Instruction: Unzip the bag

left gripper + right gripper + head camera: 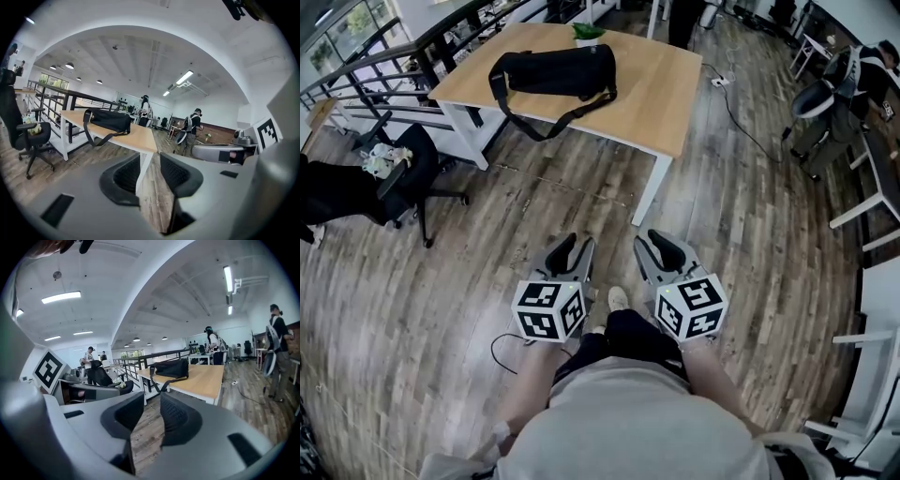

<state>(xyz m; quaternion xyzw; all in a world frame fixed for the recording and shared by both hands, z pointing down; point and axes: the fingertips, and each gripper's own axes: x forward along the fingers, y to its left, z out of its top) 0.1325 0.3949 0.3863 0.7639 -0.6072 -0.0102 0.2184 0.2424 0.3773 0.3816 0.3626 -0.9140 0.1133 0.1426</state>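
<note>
On a pale wooden table (661, 89) slumps a black fabric duffel bag (558, 70), likely limp and light; pinch the cloth along its top. Left gripper (578, 246) and right gripper (654, 242) gape, empty.

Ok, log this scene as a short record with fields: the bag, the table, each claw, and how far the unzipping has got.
bag: black, lying on the table, strap hanging over the near edge
table: wooden top, white legs
left claw: open, empty, over the floor, well short of the table
right claw: open, empty, beside the left one
progress: bag not yet reached; zip too far off to read
</note>
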